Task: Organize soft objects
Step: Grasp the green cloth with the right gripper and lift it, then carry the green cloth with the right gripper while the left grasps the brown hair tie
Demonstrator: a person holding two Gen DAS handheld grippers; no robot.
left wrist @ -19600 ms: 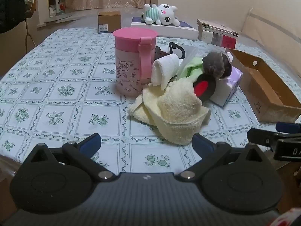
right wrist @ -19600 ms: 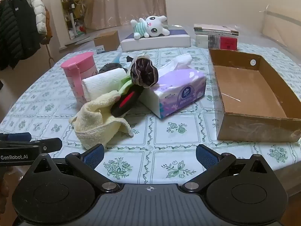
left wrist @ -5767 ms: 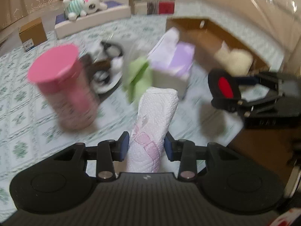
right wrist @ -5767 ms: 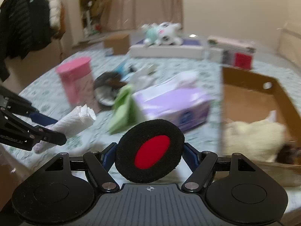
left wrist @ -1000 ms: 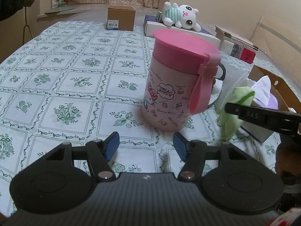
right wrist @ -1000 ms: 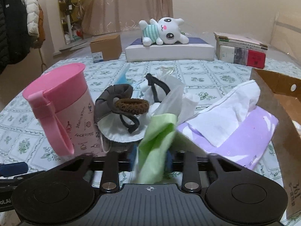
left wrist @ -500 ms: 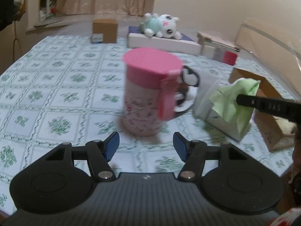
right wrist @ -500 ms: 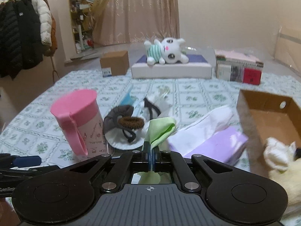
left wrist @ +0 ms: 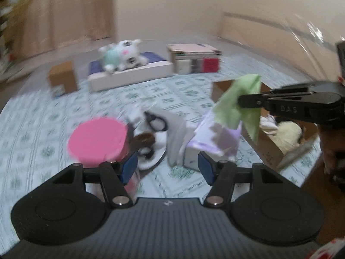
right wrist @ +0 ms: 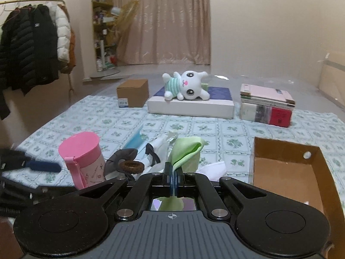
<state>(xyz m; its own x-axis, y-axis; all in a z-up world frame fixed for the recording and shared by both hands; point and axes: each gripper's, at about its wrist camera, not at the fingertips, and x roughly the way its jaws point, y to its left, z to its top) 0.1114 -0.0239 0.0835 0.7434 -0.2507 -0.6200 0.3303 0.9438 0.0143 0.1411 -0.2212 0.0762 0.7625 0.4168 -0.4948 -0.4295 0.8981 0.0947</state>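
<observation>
Lifted clear of the tissue box since a second before, the green cloth was held aloft, pinched in the clenched right gripper (left gripper spread, empty), and carriage to the cardboard box was judged next.

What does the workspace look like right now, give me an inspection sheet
Surface: table under a green floral cloth.
Job's things: green cloth lifted clear; cardboard box at right, cream towel inside; grey mask and brown hair tie on the table.
Clutter: pink cup, purple tissue pack, plush toy, books.
Grippers: right gripper shut on the green cloth; left gripper open, empty.
Cables: nothing seen.
Surroundings: coats, curtain.
</observation>
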